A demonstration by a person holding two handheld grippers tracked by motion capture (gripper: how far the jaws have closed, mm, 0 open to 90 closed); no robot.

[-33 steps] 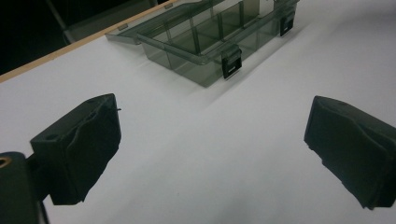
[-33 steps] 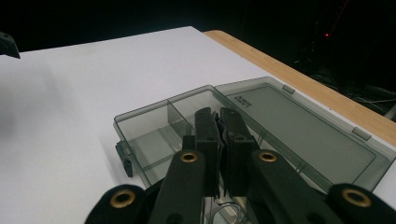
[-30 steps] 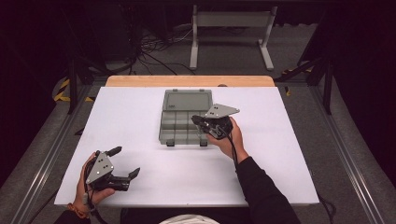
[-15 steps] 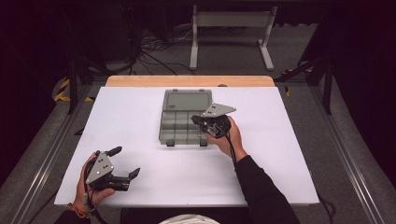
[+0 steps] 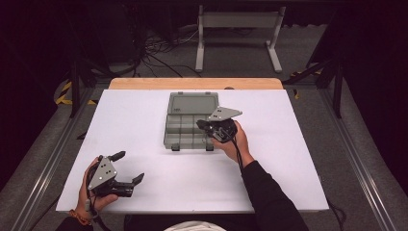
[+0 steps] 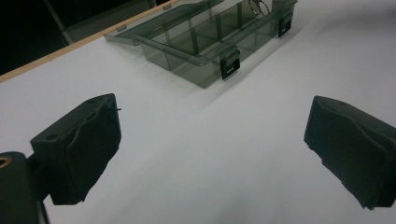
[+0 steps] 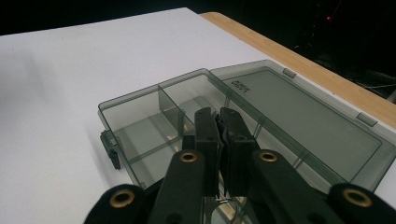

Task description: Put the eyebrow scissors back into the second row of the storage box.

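White table (image 5: pixel 144 120), wooden far edge; beyond it a grey metal stand (image 5: pixel 239 29), cables (image 5: pixel 159 53) on dark floor.

— Is anything showing readable writing?
— Only the box lid (image 7: pixel 303 116) is bearing a small moulded mark, too blurred to read. Nothing else is carrying text.

Left gripper (image 5: pixel 129 167) at the frame's lower left, jaws spread wide; right gripper (image 5: pixel 203 125) mid-frame, jaws pressed together
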